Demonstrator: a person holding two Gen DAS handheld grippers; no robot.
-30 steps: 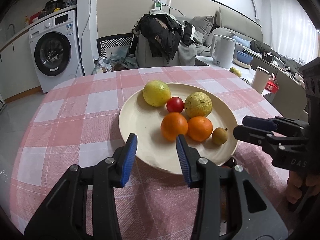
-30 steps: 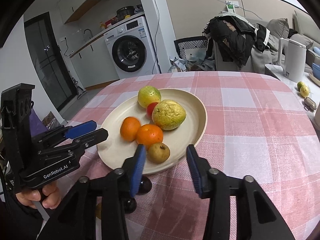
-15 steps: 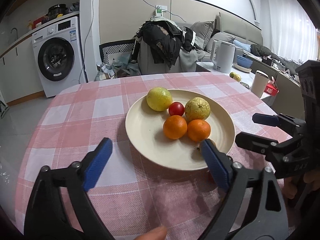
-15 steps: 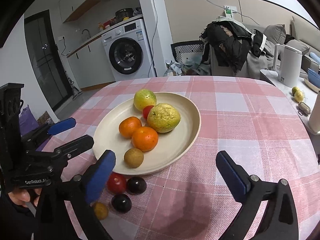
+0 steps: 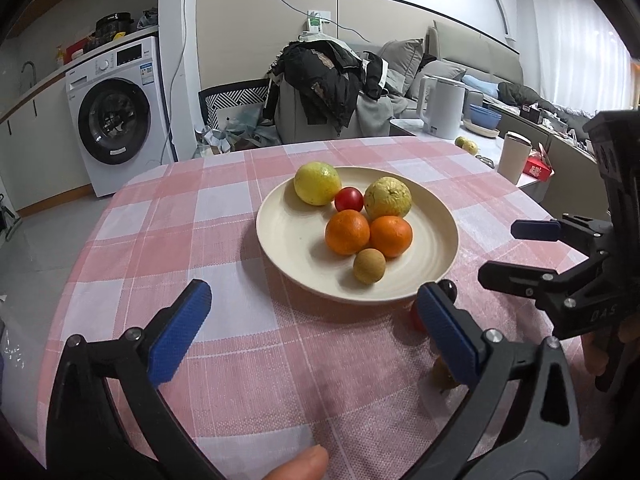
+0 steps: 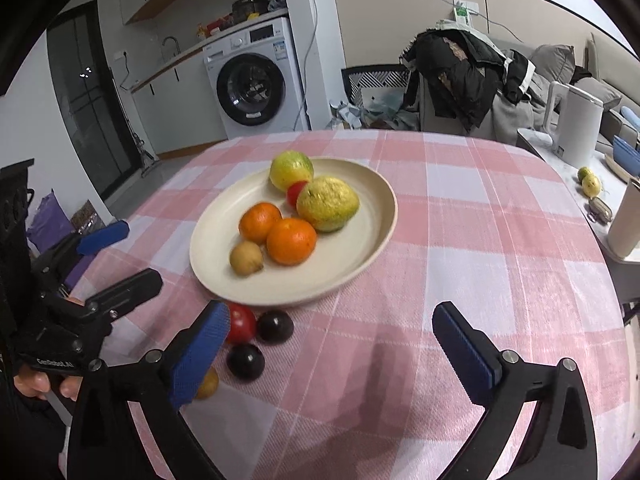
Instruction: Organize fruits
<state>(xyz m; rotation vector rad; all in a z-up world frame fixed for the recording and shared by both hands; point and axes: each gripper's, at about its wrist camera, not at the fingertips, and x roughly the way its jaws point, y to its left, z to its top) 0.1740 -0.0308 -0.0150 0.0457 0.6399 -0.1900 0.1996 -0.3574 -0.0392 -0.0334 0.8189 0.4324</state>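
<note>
Six fruits sit in the cream plate (image 6: 376, 240) we have on the pink checked tablecloth (image 6: 480, 240). At the plate's 12 o'clock lies a yellow-green fruit (image 6: 291, 170), with a small red tomato (image 6: 295, 193) touching it and a knobbly yellow guava (image 6: 328, 203) at about 2 o'clock. Two oranges sit side by side near the centre, the left orange (image 6: 259, 227) touching the right orange (image 6: 291, 241). A small brown fruit (image 6: 246, 257) rests at 6 o'clock, just inside the rim.

Off the plate, just past its near rim at 6 o'clock, we see a second red tomato (image 6: 241, 323), two dark plums (image 6: 275, 326) close together, and a small yellowish fruit (image 6: 208, 385) half hidden behind a blue pad.

Our left gripper (image 5: 316, 332) has its jaws opening, already spread wide over bare cloth at the plate's 7 o'clock, with nothing between them. Our right gripper (image 6: 332, 348) stands spread wide too, holding nothing, its left pad in front of the loose tomato. A fingertip (image 5: 298, 462) shows at the bottom of the left view.
</note>
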